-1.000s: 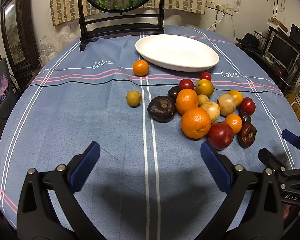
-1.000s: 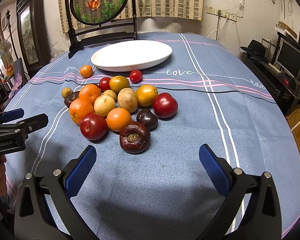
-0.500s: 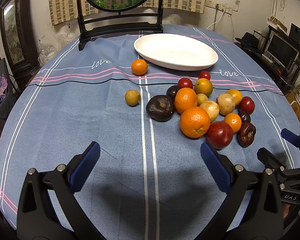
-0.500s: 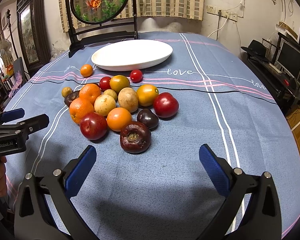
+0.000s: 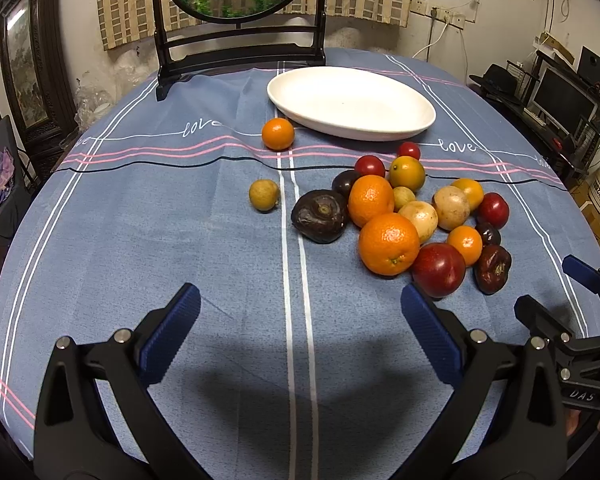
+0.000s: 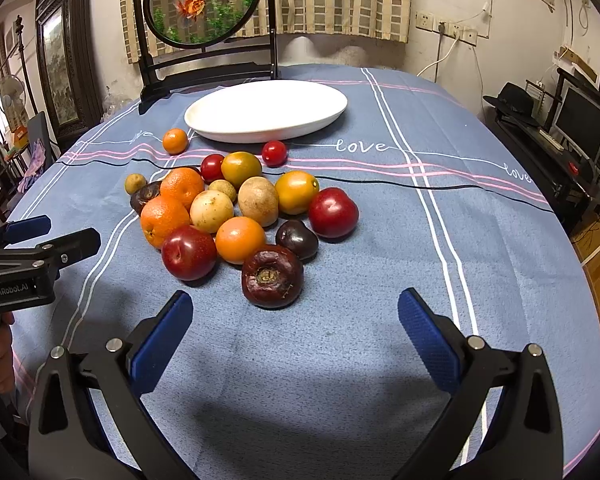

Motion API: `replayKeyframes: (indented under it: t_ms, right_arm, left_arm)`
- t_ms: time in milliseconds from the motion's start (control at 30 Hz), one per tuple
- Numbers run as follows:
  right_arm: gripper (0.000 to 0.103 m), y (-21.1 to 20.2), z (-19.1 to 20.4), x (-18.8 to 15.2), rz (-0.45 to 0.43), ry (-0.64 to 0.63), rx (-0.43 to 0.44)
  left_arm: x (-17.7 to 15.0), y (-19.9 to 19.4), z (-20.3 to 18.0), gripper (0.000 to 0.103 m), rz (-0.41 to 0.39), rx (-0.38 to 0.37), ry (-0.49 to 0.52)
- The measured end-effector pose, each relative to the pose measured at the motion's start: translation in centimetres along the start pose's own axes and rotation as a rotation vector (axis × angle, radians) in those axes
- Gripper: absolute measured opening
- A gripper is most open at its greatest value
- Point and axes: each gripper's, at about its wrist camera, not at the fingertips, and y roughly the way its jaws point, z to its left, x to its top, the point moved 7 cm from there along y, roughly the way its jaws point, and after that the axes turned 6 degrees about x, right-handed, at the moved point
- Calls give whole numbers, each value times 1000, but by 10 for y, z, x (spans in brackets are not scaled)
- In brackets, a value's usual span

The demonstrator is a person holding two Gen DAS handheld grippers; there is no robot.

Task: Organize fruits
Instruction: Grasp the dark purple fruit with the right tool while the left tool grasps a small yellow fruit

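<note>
A pile of fruit lies on the blue tablecloth: oranges (image 5: 388, 243) (image 6: 164, 220), red plums (image 5: 438, 270) (image 6: 189, 252), dark mangosteens (image 5: 320, 216) (image 6: 272, 276) and yellow-brown fruits (image 6: 258, 201). A small orange (image 5: 278, 133) (image 6: 175, 141) and a small brown fruit (image 5: 264, 195) lie apart. An empty white oval plate (image 5: 352, 118) (image 6: 266, 128) stands beyond the pile. My left gripper (image 5: 300, 316) is open and empty, short of the pile. My right gripper (image 6: 294, 320) is open and empty, just before the near mangosteen.
A dark wooden stand with a round goldfish panel (image 5: 240, 52) (image 6: 204, 68) stands at the table's far edge. Shelves with a monitor (image 5: 560, 100) are off the table's right side. Each gripper shows at the edge of the other's view (image 5: 572, 320) (image 6: 32, 248).
Both grippers have crept slightly forward toward the fruit pile. Both stay open and the fruit has not moved.
</note>
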Motion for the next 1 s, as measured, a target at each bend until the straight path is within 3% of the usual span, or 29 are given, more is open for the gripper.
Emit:
replayKeyframes:
  t_ms: [233, 400, 600, 667, 700, 1000]
  right_arm:
    - [102, 6, -3, -4, 39, -42, -44]
    - [102, 19, 2, -4, 108, -84, -21]
    - [77, 45, 15, 9, 168, -206, -71]
    - [60, 53, 15, 10, 184, -215, -76]
    - [45, 59, 16, 9, 203, -210, -50]
    - [41, 34, 7, 5, 111, -129, 65]
  left_arm:
    - [-2, 7, 7, 101, 8, -11, 11]
    - [-3, 17, 15, 101, 26, -19, 19]
    - [-5, 27, 24, 101, 50, -29, 6]
    - [-5, 30, 25, 101, 60, -29, 0]
    - [-5, 30, 24, 101, 64, -31, 2]
    - [13, 43, 20, 101, 43, -26, 62]
